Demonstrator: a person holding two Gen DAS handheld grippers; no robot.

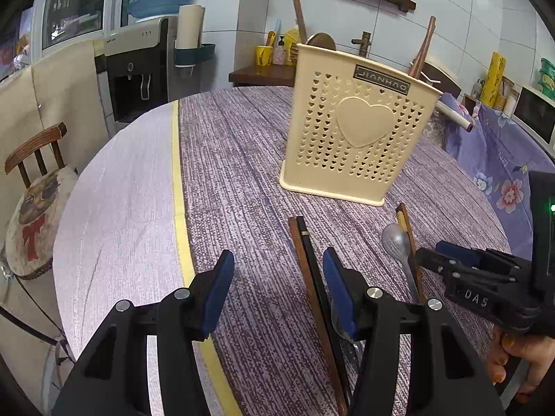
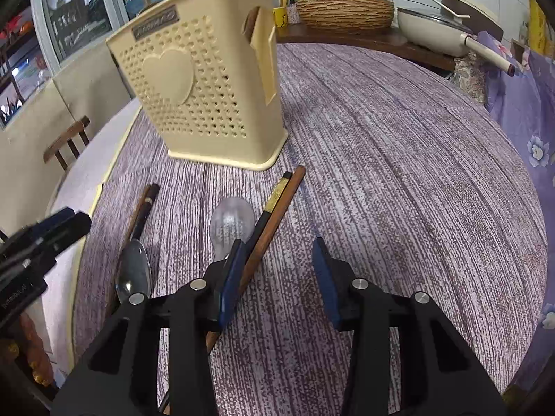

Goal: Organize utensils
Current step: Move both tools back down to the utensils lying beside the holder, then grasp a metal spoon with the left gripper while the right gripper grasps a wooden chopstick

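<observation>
Left wrist: cream heart-perforated utensil holder (image 1: 353, 131) stands upright.

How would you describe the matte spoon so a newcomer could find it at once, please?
Start at the cream holder on the purple tablecloth. In front of it lie two chopstick pairs and two spoons. The matte spoon lies between the pairs; unlike the shiny spoon, it looks dull grey.

Left black plastic two-finger gripper (image 1: 277, 270): angular frame, blue rectangular pads, round silver screw heads at the pivots. Right black plastic two-finger gripper (image 2: 277, 260): same build; white lettering "DAS" on its side, green indicator light at 3 o'clock of the left view. Person's fingernails painted orange.
</observation>
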